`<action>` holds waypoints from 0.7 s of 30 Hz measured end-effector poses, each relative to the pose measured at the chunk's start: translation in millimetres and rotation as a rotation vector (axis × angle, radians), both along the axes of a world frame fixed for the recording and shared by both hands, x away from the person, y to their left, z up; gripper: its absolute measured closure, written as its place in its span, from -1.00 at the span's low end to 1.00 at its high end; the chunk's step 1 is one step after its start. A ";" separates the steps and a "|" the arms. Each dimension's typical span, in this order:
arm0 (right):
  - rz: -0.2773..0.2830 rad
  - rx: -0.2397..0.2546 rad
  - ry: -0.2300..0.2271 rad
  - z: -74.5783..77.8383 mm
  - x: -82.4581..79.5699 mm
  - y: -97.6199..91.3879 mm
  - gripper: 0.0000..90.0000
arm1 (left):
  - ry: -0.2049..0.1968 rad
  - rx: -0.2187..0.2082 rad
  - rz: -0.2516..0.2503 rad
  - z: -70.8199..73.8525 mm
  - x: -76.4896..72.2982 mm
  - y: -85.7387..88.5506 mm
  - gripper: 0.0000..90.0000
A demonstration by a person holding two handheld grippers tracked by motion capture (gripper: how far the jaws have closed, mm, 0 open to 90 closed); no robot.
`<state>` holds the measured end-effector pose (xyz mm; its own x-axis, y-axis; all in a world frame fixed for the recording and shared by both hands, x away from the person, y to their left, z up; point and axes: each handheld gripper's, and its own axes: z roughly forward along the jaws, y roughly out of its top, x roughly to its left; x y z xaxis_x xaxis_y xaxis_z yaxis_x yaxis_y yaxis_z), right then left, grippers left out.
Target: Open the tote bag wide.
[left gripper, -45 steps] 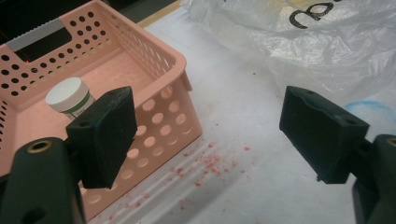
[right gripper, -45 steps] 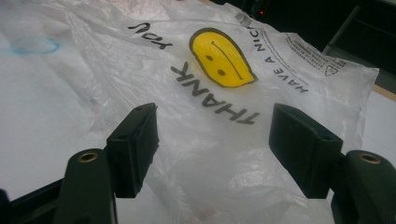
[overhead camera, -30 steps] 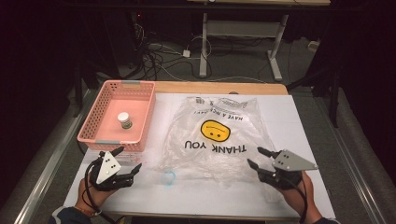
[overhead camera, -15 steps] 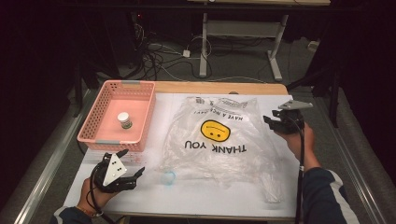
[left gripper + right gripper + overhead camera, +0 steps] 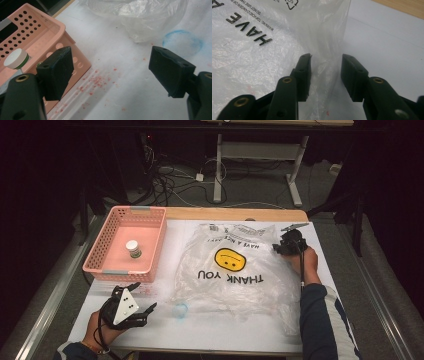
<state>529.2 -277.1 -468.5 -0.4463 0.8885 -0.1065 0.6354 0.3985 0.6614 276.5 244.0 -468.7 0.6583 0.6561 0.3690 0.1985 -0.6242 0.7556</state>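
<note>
Now your right claw [image 5: 325, 75] sits partly open around a raised fold of the clear plastic bag with the yellow smiley face [image 5: 235, 270], at its far right edge on the white worktop [image 5: 210, 330]. Squeeze gently and grab plenty of plastic. Your left claw [image 5: 112, 72] waits wide open by the pink plastic basket [image 5: 107, 247].

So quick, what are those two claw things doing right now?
Left gripper: open, holding nothing.
Right gripper: open, jaws either side of the clear plastic bag's raised edge, not yet shut.

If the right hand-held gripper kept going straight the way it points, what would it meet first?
Most likely the clear plastic bag: a raised fold of its edge stands between the open jaws of the right hand-held gripper, though contact is unclear.
</note>
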 end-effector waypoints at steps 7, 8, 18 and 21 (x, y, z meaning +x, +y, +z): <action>-0.027 0.012 0.021 0.6 -0.1 2.2 0.99 | 0.009 0.000 -0.009 -1.1 1.5 -1.4 -0.56; -0.041 0.014 0.022 0.8 -0.7 1.3 1.00 | 0.009 0.000 -0.009 -1.1 1.6 -1.5 -0.56; -0.231 -0.040 0.061 6.6 -22.4 -25.5 1.00 | 0.003 -0.004 -0.004 0.3 0.1 1.5 -0.56; -0.223 -0.067 0.079 8.8 -31.8 -32.8 0.99 | 0.005 -0.003 -0.006 0.6 0.1 1.9 -0.56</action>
<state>497.4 -309.9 -459.8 -0.2496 0.9579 -0.1416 0.7610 0.2845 0.5831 276.6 245.9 -468.1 0.6639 0.6535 0.3636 0.1985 -0.6228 0.7568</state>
